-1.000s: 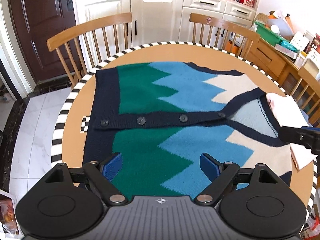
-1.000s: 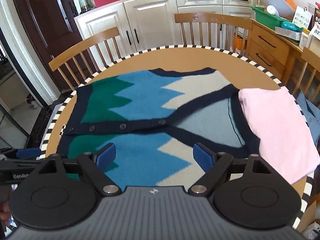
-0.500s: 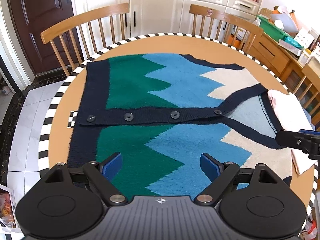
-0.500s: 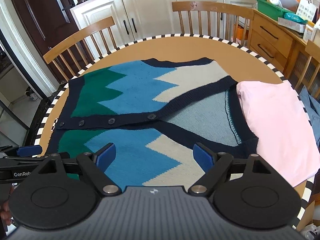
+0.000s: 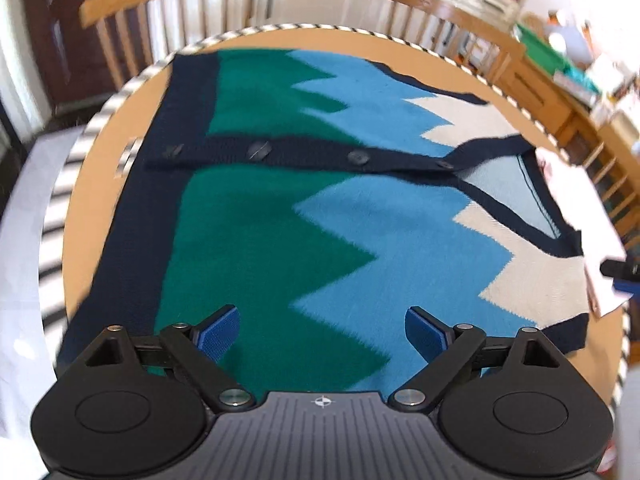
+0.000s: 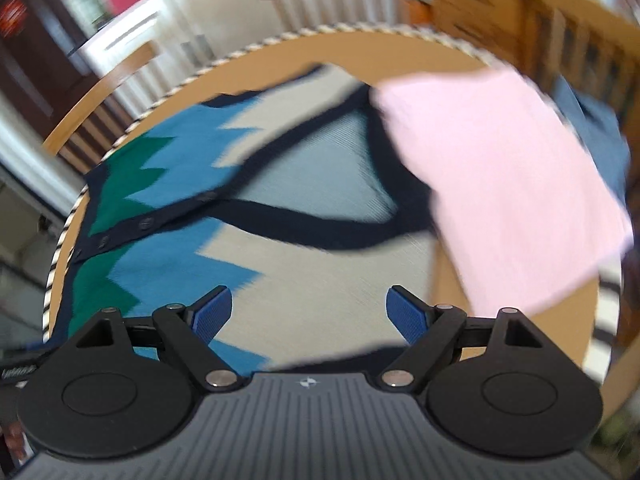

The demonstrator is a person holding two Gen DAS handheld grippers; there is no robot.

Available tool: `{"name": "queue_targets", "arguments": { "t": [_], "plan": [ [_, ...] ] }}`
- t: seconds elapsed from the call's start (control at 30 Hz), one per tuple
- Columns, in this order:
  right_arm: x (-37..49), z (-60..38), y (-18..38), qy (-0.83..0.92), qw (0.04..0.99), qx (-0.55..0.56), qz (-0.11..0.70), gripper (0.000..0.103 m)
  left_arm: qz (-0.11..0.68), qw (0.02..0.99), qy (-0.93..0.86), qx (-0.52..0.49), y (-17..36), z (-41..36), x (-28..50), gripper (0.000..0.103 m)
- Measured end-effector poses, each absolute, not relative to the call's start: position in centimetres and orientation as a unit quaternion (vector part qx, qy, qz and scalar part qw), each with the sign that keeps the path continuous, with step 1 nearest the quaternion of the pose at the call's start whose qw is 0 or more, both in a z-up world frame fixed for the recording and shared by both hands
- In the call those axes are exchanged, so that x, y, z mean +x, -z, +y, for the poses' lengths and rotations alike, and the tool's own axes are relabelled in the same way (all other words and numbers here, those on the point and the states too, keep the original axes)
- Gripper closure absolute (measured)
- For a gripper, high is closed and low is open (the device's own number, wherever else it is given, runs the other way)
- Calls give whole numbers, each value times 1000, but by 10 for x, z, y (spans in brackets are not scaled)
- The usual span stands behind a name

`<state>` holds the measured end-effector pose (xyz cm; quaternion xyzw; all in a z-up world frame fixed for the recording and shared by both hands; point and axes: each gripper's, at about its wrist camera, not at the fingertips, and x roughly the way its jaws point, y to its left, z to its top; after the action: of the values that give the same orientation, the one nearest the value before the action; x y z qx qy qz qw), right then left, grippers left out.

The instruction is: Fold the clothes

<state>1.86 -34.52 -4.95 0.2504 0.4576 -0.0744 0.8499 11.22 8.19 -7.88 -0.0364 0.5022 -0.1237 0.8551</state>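
Hovering over the flat cardigan

Left gripper (image 5: 322, 330): jaws spread wide, gripping nothing, above the green near panel. Cardigan (image 5: 320, 216) lies buttoned and flat across the round table (image 5: 280, 38). Right gripper (image 6: 308, 312): jaws wide, gripping nothing, over the cream shoulder. Pink garment (image 6: 508, 184) overlaps the collar.

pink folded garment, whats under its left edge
The pink folded garment overlaps the cardigan at its navy collar edge; the table shows below. Anything else beneath is covered.
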Motion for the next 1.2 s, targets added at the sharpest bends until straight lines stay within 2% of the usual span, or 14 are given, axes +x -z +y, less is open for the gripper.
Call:
{"name": "queue_targets", "arguments": {
  "t": [0.07,0.23,0.8,0.9,0.97,1.1,1.13,1.17,1.2],
  "plan": [
    [9,-359,62,89,840,265,465,27,509,853,107,-56,86,98,106,14],
    [4,-372,84,97,829,279,476,37,516,845,95,-102,95,126,95,15],
    [4,-390,123,9,739,485,467,37,531,822,79,-190,107,163,76,15],
    [2,-390,126,-1,731,494,470,45,529,823,75,-192,107,167,74,15],
    [6,-388,121,16,749,471,465,56,524,825,70,-200,108,169,74,15],
    [19,-375,123,16,757,456,469,59,508,828,63,-229,110,173,74,12],
    [21,-372,123,16,758,451,471,66,501,829,61,-239,111,175,74,11],
    [21,-369,125,19,759,445,476,81,493,831,59,-250,112,177,73,11],
    [21,-367,126,24,759,438,480,89,483,834,57,-260,113,180,73,10]
  ]
}}
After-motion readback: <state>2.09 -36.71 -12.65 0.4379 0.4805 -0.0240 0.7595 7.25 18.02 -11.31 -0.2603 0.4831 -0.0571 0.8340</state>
